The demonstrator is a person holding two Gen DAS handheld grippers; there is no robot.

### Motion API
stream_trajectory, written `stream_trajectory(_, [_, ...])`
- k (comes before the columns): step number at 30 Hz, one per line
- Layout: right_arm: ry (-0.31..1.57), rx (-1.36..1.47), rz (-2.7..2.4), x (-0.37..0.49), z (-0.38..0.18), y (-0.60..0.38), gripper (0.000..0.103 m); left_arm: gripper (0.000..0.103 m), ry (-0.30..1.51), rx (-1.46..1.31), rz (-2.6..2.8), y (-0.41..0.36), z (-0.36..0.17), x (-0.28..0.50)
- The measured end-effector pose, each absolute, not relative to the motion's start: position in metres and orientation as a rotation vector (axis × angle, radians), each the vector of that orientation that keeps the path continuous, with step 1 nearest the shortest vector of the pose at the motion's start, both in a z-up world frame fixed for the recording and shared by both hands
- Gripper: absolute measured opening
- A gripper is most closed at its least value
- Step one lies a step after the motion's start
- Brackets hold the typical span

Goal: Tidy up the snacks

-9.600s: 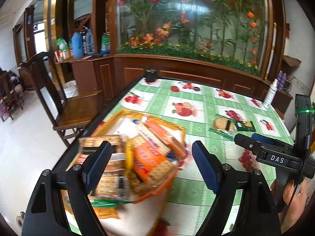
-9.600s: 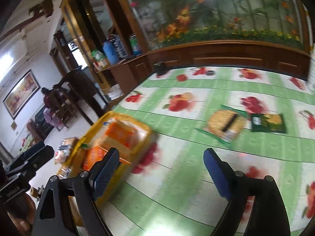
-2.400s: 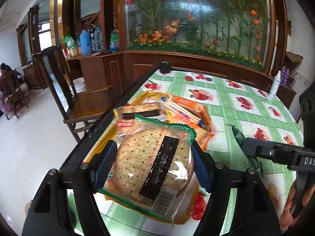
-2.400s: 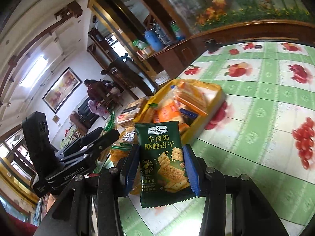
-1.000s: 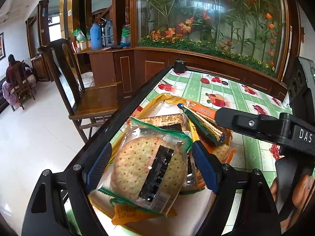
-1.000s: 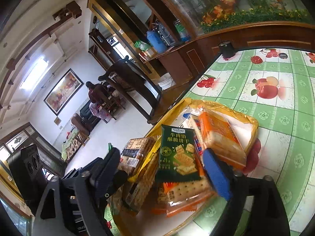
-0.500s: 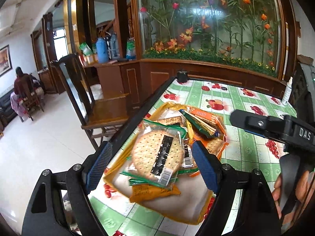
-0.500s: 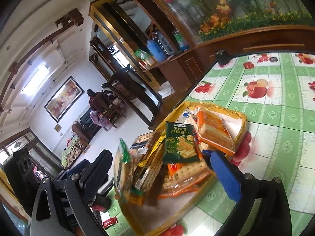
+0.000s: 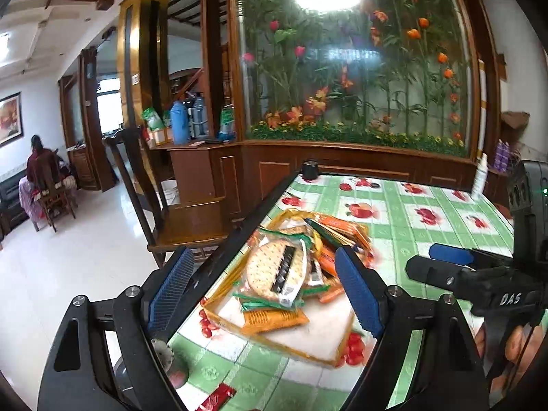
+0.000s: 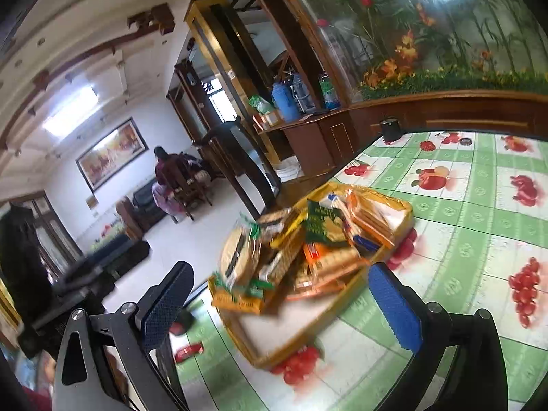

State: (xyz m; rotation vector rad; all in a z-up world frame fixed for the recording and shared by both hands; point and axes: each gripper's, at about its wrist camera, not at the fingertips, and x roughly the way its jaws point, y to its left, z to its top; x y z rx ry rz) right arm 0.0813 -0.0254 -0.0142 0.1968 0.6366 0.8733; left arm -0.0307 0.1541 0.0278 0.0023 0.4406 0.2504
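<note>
A yellow tray (image 9: 320,347) at the table's left edge holds a pile of snack packs. A clear pack of round crackers (image 9: 275,270) with a black label lies on top, beside orange biscuit packs (image 9: 342,231). In the right wrist view the tray (image 10: 406,214) shows the round crackers (image 10: 236,257) and a dark green cracker pack (image 10: 322,222). My left gripper (image 9: 265,293) is open and empty, raised above the tray's near end. My right gripper (image 10: 279,306) is open and empty, raised over the tray; it also shows in the left wrist view (image 9: 452,260).
The table has a green checked fruit-print cloth (image 9: 428,219). A small red wrapper (image 9: 217,399) lies near the front edge. A black cup (image 9: 310,169) stands at the far left corner, a white bottle (image 9: 479,171) at the far right. A wooden chair (image 9: 185,212) stands left of the table.
Both grippers let go of their packs into the tray about a second ago and have since pulled back and up. The tray looks smaller and farther now.
</note>
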Motion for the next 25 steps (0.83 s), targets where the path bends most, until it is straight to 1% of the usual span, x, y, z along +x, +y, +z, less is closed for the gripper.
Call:
stream_trajectory(7, [0.642,0.133,0.856,0.055,-0.028,-0.032,0.102,0.085,0.456,-0.021,0.203,0.147,0.027,-0.051])
stream_trajectory(14, [0.664,0.115,0.870,0.043,-0.037,-0.028,0.102,0.085,0.427,-0.035,0.224,0.150,0.029,-0.067])
stream_trajectory(25, [0.633,0.062,0.942,0.019,-0.028,-0.012,0.102,0.086,0.398,-0.042,0.259,0.156,0.033,-0.082])
